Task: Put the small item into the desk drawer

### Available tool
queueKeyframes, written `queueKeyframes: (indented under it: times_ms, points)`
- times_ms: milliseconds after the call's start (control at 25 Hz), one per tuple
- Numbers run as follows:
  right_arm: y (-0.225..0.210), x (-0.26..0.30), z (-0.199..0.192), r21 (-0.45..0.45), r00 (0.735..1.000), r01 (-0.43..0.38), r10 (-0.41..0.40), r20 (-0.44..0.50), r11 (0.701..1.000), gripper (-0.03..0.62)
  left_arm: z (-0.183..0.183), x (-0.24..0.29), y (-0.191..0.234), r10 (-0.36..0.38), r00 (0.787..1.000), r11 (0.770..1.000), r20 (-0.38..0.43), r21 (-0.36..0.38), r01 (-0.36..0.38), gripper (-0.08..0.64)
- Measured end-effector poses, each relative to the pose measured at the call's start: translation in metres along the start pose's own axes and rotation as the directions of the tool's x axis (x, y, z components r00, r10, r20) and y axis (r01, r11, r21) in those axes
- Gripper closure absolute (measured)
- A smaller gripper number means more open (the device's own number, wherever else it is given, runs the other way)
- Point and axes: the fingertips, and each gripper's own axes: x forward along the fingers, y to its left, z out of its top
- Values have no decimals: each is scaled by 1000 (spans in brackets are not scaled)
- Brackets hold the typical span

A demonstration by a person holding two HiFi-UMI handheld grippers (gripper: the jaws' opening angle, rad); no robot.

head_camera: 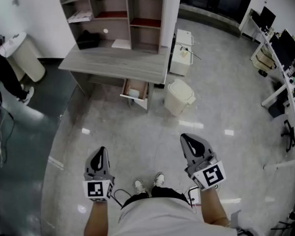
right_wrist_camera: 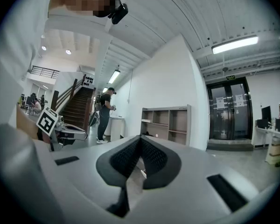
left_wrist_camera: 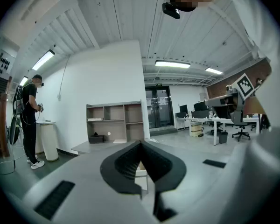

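Observation:
A grey desk (head_camera: 115, 63) with a shelf hutch stands far ahead across the floor. Its drawer (head_camera: 135, 90) hangs open under the desktop's right part. A small white round item (head_camera: 105, 31) sits in a lower hutch compartment beside a black box (head_camera: 87, 39); in the left gripper view the small item (left_wrist_camera: 108, 134) shows there too. My left gripper (head_camera: 103, 151) and right gripper (head_camera: 187, 139) are held low near my body, far from the desk. The left gripper (left_wrist_camera: 141, 144) and right gripper (right_wrist_camera: 140, 138) each have jaws closed together with nothing between them.
A white lidded bin (head_camera: 179, 97) and a white cabinet (head_camera: 182, 51) stand right of the desk. A tall white bin (head_camera: 24, 55) and a person (head_camera: 7, 80) are at the left. Office desks with monitors (head_camera: 285, 53) line the right side.

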Motion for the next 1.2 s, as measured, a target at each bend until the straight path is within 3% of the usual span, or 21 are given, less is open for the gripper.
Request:
queueKeyframes:
  times_ms: [200, 400, 520, 760, 1040, 1200]
  points:
    - [-4, -7, 4, -1, 1000, -2, 2, 20, 1000, 571, 2, -4, -8, 5, 1000, 1000, -4, -8, -5, 543]
    - [-17, -19, 12, 53, 997, -28, 24, 72, 998, 571, 11, -4, -21, 17, 1000, 1000, 13, 0, -17, 543]
    - [-26, -23, 6, 15, 998, -28, 27, 65, 1000, 571, 17, -3, -32, 23, 1000, 999, 11, 24, -23, 543]
    - [-37, -17, -10, 91, 994, -68, 59, 95, 993, 571, 4, -7, -34, 69, 997, 997, -34, 33, -67, 543]
    - [-59, 43, -6, 102, 991, -109, 100, 93, 989, 571, -11, 35, -20, 62, 997, 998, -46, -3, -62, 541]
    - [-64, 91, -20, 80, 991, -135, 134, 23, 988, 571, -32, 82, 3, 41, 996, 998, -74, -51, -45, 542]
